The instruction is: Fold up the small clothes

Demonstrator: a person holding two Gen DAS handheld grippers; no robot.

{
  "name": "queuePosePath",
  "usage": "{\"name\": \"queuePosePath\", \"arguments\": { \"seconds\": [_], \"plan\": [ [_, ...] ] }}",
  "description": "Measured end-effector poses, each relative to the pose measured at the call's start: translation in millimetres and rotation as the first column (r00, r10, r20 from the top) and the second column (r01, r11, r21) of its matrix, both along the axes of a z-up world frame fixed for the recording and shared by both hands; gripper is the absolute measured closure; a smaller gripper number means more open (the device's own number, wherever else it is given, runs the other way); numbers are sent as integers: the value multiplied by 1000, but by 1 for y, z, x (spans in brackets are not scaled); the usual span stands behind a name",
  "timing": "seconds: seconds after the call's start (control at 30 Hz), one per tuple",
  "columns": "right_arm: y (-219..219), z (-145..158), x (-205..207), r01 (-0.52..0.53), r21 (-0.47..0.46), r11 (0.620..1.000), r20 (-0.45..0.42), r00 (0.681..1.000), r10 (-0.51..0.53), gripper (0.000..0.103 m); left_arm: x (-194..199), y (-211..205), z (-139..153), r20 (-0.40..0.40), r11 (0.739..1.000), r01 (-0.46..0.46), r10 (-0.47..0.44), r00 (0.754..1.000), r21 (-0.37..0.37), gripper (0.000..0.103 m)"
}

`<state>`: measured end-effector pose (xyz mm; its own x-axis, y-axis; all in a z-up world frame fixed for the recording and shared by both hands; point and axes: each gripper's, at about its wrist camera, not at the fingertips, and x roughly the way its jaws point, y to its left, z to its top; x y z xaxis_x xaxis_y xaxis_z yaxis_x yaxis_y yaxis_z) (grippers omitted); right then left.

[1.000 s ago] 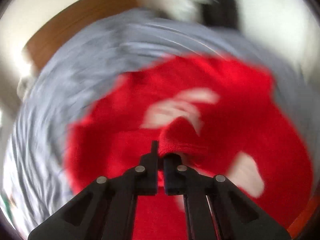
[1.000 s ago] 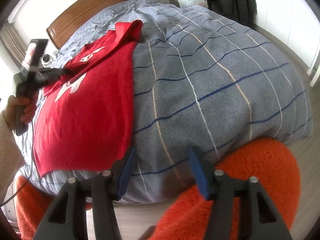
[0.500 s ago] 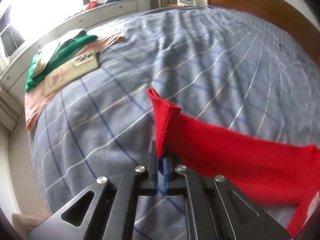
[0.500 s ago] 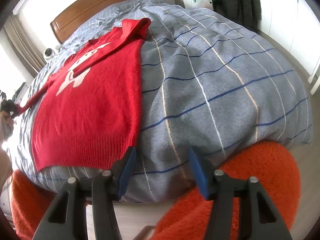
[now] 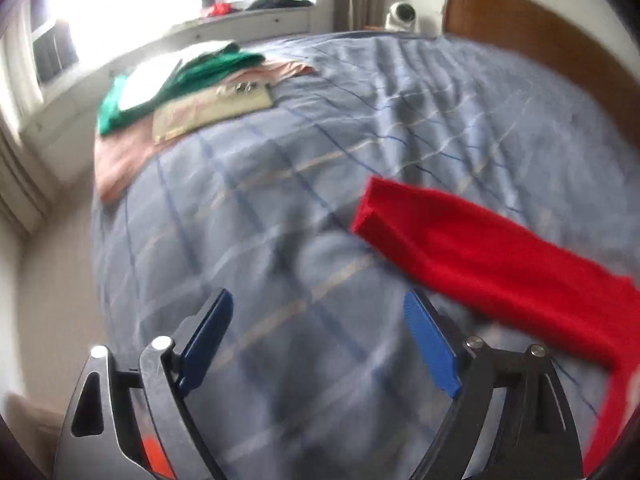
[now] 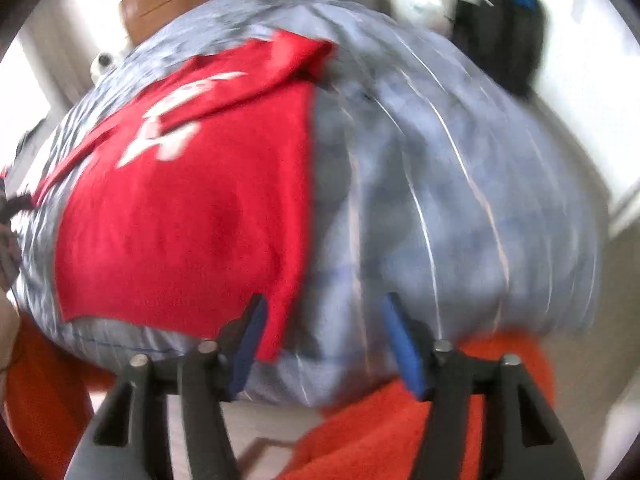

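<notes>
Now released: the left gripper [image 5: 316, 340], whose jaws were pinched on the cuff of the red sweater's sleeve [image 5: 472, 248] half a second ago, stands with its blue pads [image 5: 208, 336] wide apart and nothing between them. The sleeve lies stretched out across the grey-blue checked duvet [image 5: 280, 184], its cuff end ahead and to the right of the open jaws, apart from them. Judged from this, the sleeve has been drawn out straight and laid down, so the spreading step on that side looks finished and folding proper has yet to begin.

Right wrist view: the red sweater [image 6: 192, 216] lies flat on the duvet, white lettering up, its other sleeve bunched near the collar at the far edge. The right gripper [image 6: 324, 344] is also spread wide and holds nothing; it has closed in on the sweater since a moment ago, and its left pad now overlaps the hem corner in the picture. Motion blur hides whether pad and cloth touch.

Folded green and pink garments [image 5: 180, 80] sit at the duvet's far corner, by the window.
</notes>
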<state>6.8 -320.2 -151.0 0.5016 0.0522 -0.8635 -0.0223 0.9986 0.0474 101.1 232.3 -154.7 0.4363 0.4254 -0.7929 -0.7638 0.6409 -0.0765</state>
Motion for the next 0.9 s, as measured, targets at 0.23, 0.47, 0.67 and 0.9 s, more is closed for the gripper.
{"name": "queuePosePath", "arguments": {
  "seconds": [0.23,0.47,0.67,0.9],
  "plan": [
    [110,35,114,-354,-146,924,102,924,370,18,-33,-34,-23,-15,998,63,-62,998,19,15],
    [178,-33,205,-445,-180,877,-20,893,449,45,-32,-26,-28,-14,997,75,-75,997,21,15],
    [72,21,208,-150,3,989,107,983,149,96,-34,-20,-31,1,997,70,-70,998,-18,15],
    [-156,103,158,313,-26,949,270,917,-295,96,-33,-24,-33,-8,999,53,-53,999,-9,15]
  ]
}}
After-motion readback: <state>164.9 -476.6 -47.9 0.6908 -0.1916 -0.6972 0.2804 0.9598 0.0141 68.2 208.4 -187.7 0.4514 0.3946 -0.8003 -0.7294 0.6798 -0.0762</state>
